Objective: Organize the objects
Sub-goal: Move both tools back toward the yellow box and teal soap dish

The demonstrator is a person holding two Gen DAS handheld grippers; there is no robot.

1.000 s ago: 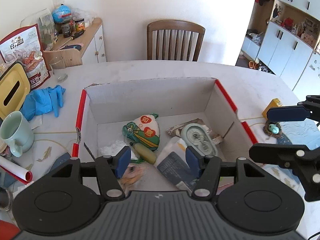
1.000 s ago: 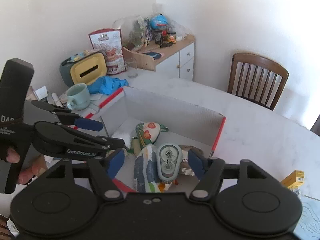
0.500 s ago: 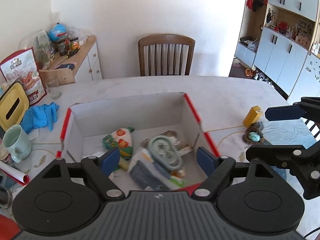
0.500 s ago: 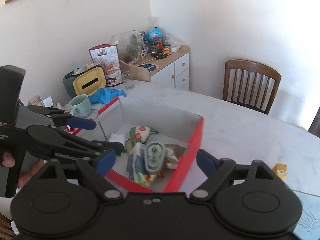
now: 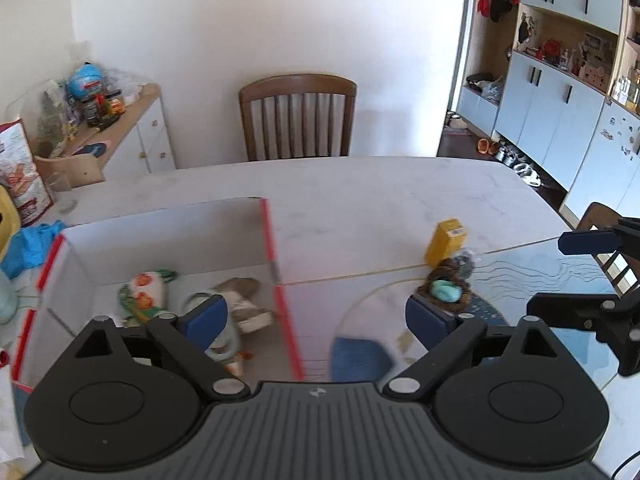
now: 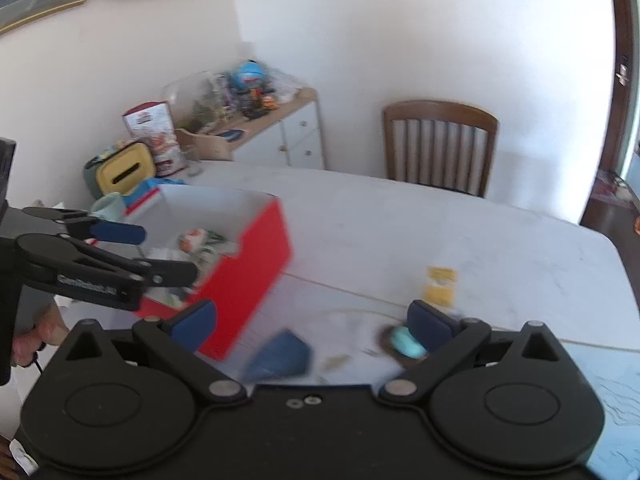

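On the tabletop (image 5: 360,196), toward its left edge, the red-and-white box (image 5: 160,236) already holds several small items. The left claw (image 5: 316,316), its jaws just opened wide with nothing between them, points past the box's right wall at loose things still outside it: a blue piece (image 5: 360,356) nearest, a brown nest-like ornament with a turquoise piece (image 5: 444,290) ahead and to the right, a small yellow box (image 5: 446,242) standing upright just beyond. The right claw (image 6: 312,324), also freshly spread and empty, faces the same cluster and looks the nearer hand to the ornament (image 6: 404,342).
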